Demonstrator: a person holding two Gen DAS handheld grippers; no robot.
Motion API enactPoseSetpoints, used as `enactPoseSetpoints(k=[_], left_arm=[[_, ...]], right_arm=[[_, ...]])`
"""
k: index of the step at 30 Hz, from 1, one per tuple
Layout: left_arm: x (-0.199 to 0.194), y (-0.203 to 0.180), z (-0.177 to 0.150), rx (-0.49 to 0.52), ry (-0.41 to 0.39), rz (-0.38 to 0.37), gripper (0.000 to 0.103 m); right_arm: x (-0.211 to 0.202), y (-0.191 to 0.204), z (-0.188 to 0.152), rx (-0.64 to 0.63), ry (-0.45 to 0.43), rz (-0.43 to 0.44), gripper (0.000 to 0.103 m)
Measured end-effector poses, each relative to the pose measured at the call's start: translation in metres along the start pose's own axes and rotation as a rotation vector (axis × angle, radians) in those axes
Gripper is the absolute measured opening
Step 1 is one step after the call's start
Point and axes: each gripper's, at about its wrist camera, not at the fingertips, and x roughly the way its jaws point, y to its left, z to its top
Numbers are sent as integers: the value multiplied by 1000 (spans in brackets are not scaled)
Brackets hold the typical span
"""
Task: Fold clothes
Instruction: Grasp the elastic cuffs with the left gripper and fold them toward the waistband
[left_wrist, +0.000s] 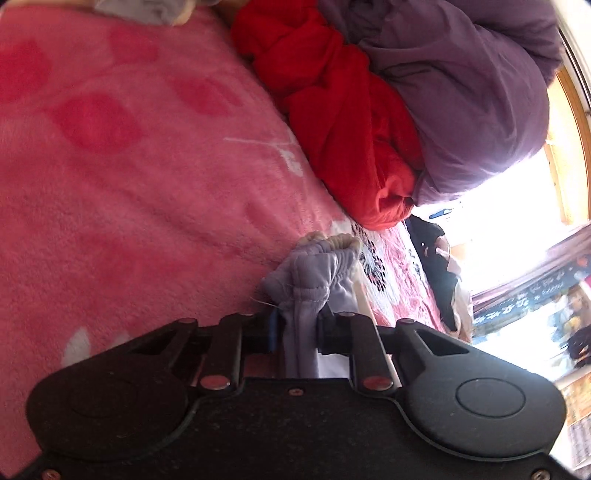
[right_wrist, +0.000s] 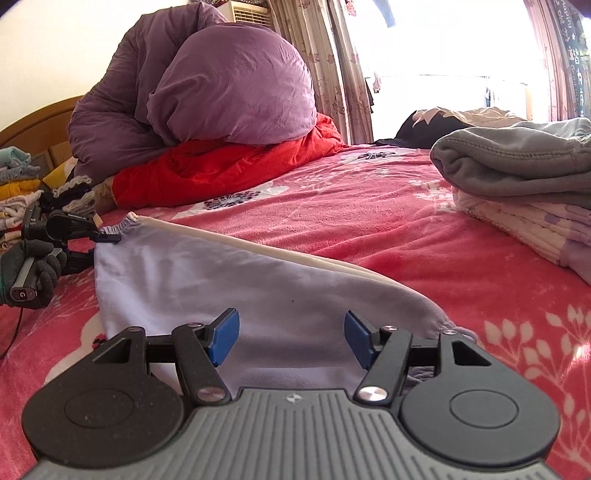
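Observation:
A pale lavender garment with a cream stripe (right_wrist: 207, 284) lies on the pink bedspread (right_wrist: 369, 229). My left gripper (left_wrist: 297, 328) is shut on its gathered elastic end (left_wrist: 317, 266) and holds it lifted; it also shows in the right wrist view (right_wrist: 103, 236), at the garment's far left corner. My right gripper (right_wrist: 291, 336) is open, its blue pads (right_wrist: 223, 334) spread just above the garment's near edge, holding nothing.
A purple duvet (right_wrist: 221, 85) rests on a red blanket (right_wrist: 221, 166) at the head of the bed. Folded grey and white clothes (right_wrist: 517, 173) are stacked at the right. More folded items (right_wrist: 18, 184) sit far left by the headboard. A bright window is behind.

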Motion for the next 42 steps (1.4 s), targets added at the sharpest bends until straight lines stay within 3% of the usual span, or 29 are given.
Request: enactPoseSetpoints(k=[9, 13, 22, 25, 30, 42], left_arm=[[-39, -102, -41, 356, -78, 0, 14], [-47, -141, -74, 456, -89, -27, 14], [-45, -210, -143, 653, -84, -66, 13], [-38, -219, -165, 738, -89, -49, 13], [-17, -219, -204, 998, -125, 41, 13], [11, -179, -293, 1552, -184, 179, 13]], right_arm=[[-13, -19, 4, 82, -15, -10, 62], [-20, -35, 5, 175, -35, 52, 54], [-26, -55, 1, 250, 5, 10, 47], [-29, -59, 1, 269, -4, 15, 47], [-31, -61, 0, 275, -1, 22, 47], [-29, -61, 2, 277, 4, 22, 47]])
